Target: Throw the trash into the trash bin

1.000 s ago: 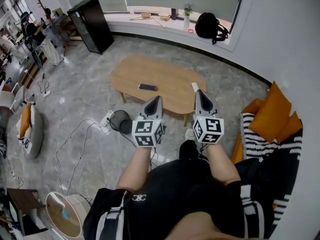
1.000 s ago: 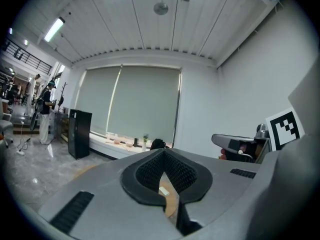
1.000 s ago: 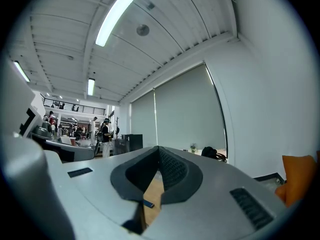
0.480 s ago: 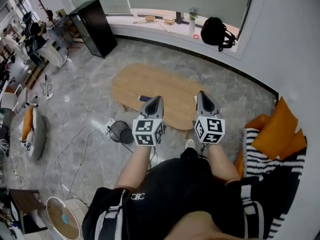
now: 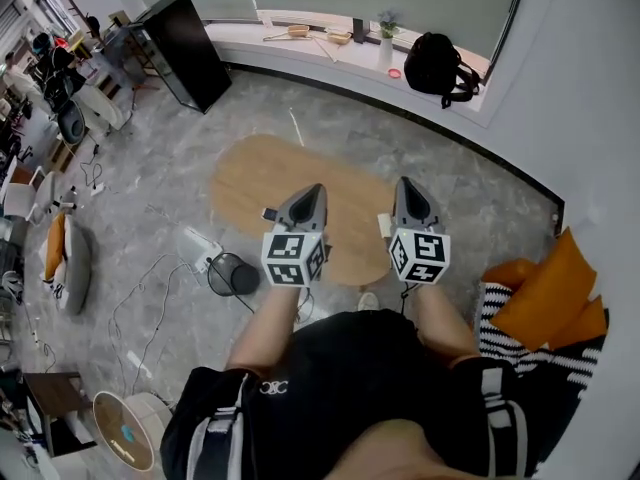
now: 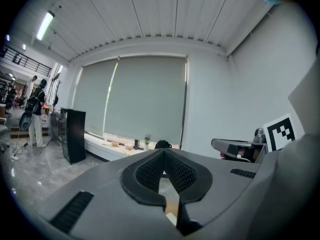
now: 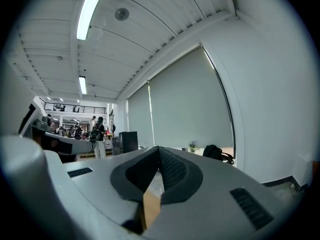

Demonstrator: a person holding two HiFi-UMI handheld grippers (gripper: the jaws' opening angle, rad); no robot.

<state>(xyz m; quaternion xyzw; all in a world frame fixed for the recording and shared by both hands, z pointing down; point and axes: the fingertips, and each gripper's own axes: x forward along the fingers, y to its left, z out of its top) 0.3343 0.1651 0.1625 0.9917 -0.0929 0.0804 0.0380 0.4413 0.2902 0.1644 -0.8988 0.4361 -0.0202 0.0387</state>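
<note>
A black wire trash bin [image 5: 232, 274] stands on the grey floor, just left of the oval wooden table [image 5: 300, 173]. On the table's near right edge lies a small white object [image 5: 383, 226], and a dark phone [image 5: 268, 214] peeks out by the left gripper. Both grippers are held side by side at chest height over the table's near edge. The left gripper [image 5: 313, 190] [image 6: 163, 152] is shut with nothing between its pads. The right gripper [image 5: 407, 183] [image 7: 159, 148] is likewise shut and empty, pointing level towards the window.
Cables and a white power strip [image 5: 197, 243] lie on the floor near the bin. A black cabinet [image 5: 180, 48] stands at the back left, and a black backpack [image 5: 440, 68] sits on the window ledge. Orange cushions [image 5: 545, 293] and a striped cover are at the right.
The person has walked forward with both grippers: the table has come closer and now lies under the grippers. The bin has slid left and down in view. Both grippers stay shut.
</note>
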